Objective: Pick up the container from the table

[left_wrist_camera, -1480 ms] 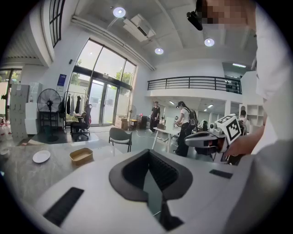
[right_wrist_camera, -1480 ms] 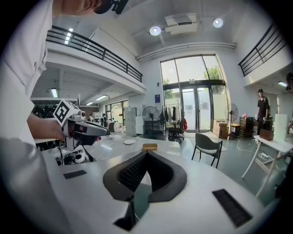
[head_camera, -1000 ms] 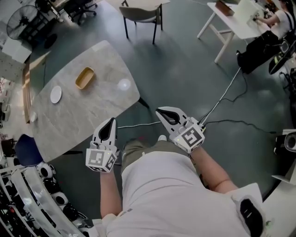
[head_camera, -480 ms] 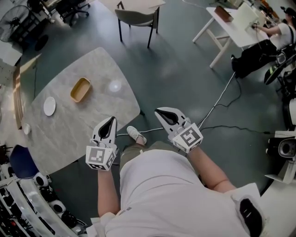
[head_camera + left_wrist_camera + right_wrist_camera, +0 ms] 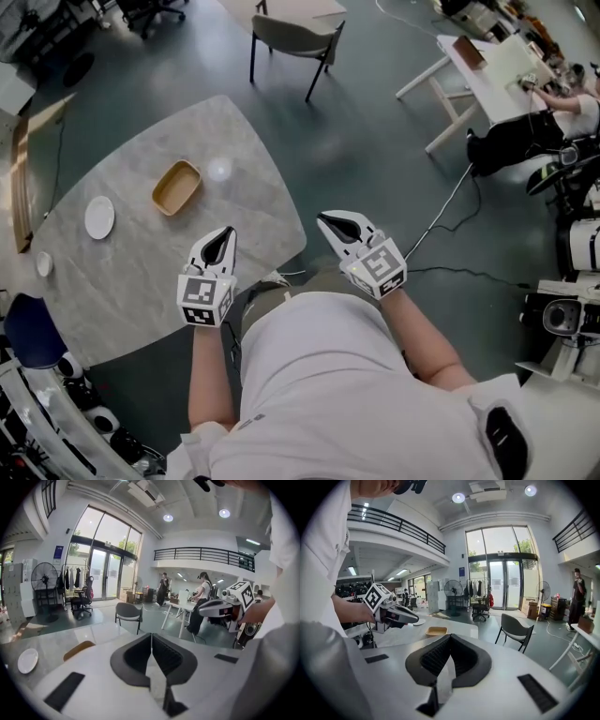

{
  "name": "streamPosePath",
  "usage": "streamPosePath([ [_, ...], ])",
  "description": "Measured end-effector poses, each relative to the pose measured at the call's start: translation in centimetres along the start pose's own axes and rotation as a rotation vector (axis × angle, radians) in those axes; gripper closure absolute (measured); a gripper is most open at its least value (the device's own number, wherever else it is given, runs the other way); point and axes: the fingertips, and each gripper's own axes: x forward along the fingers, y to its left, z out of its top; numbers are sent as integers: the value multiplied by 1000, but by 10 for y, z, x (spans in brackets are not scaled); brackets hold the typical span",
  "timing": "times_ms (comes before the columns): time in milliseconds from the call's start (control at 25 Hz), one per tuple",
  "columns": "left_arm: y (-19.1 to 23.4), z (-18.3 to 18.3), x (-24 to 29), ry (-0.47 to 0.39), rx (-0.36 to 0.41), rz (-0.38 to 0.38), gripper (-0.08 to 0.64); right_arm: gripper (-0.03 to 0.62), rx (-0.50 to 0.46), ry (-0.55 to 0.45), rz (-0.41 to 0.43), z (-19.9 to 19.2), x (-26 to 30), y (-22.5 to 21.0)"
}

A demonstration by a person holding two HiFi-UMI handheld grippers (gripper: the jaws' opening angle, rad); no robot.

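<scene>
A shallow tan container [image 5: 176, 187] lies on the marble table [image 5: 141, 262], toward its far side. It also shows as a tan edge [image 5: 78, 649] in the left gripper view and small [image 5: 436, 631] in the right gripper view. My left gripper [image 5: 224, 235] hovers over the table's near edge, short of the container, jaws shut and empty. My right gripper [image 5: 328, 222] is held off the table's right side over the floor, jaws shut with nothing in them.
A white plate [image 5: 99, 217] and a small white dish [image 5: 43, 264] lie left of the container. A grey chair [image 5: 292, 37] stands beyond the table. A white desk [image 5: 487, 70] with a seated person is at upper right. Cables [image 5: 450, 206] cross the floor.
Both grippers have moved forward toward the table along with the person; the table and container now lie closer. The left gripper has come over the table's near edge. Both jaws stayed shut.
</scene>
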Motion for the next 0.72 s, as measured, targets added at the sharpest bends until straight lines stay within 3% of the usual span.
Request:
streamPosePath([
  [480,74,-56,30,196,-48,102,557,581,58,263,32,-47,61,-16],
  [720,112,-78,41,261,-55,158,541,581,61,344,73,-63,87,-11],
])
